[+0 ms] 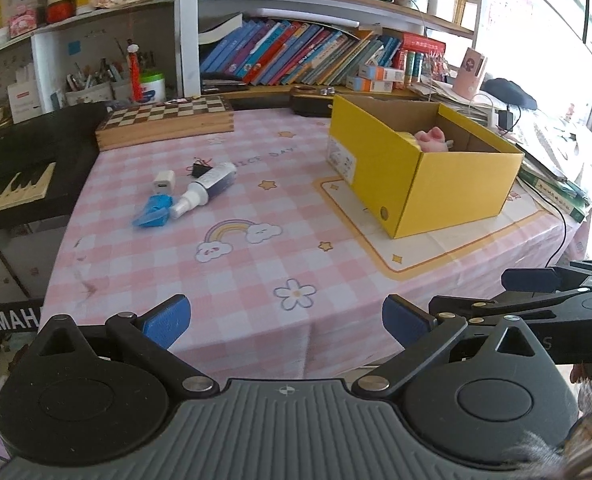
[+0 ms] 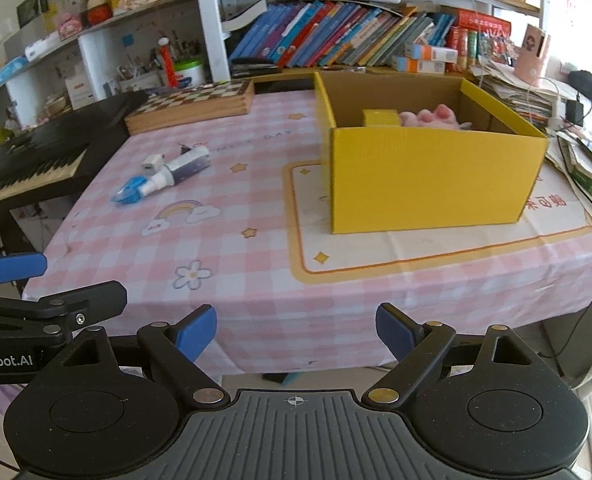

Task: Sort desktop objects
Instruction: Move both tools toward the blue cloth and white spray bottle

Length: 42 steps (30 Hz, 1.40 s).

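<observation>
Your loose items lie in one small cluster well to the left of the yellow box [image 1: 424, 168]: a spray bottle [image 1: 204, 188] on its side, a white charger plug [image 1: 163, 183] just beside its neck, a blue wrapper [image 1: 152, 211] touching its nozzle end, and a black binder clip [image 1: 201, 169] just behind its body. The box stands open-topped on the pink checked surface [image 1: 256, 280], and already holds something pink and soft (plus a yellow block next to it, best seen from the right wrist view).

Both tools hang back at the near edge of the surface, well apart from cluster and box alike. Your left gripper [image 1: 286, 320] has its jaws spread wide with nothing between them; the right gripper [image 2: 296, 334] is likewise wide apart and empty.

The step in hand looks like the reach for the next item. Since the cluster sits left of the box, take it with the left gripper. The items crowd each other, so pick an outer one first; the wrapper or the plug seems easiest. For the bottle, set the jaws across its body, not along it, as it may roll.
</observation>
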### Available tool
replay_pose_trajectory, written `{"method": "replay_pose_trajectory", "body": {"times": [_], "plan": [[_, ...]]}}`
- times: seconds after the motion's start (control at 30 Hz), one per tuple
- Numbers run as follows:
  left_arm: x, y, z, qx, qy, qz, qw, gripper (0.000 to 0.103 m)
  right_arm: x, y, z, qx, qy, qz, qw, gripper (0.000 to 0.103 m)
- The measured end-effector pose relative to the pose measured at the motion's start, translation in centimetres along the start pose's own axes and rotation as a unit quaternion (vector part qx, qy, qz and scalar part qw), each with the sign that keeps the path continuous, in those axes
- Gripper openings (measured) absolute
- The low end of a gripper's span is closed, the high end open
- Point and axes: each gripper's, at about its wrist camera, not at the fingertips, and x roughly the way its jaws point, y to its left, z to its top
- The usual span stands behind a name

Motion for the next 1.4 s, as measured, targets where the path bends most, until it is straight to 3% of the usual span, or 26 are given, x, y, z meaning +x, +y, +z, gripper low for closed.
{"method": "replay_pose_trajectory", "body": {"times": [0.8, 1.4], "plan": [[-2.0, 5.6, -0.9, -0.052, -0.018, 0.047, 0.9974, 0.103, 1.0, 5.9, 1.2, -0.059, -0.003, 0.037, 0.998, 0.089], [1.7, 7.6, 1.3, -0.081, -0.002, 0.083, 0.9932, 0.103, 5.8, 6.3, 4.7, -0.085, 0.017, 0.07, 0.994, 0.089]]}}
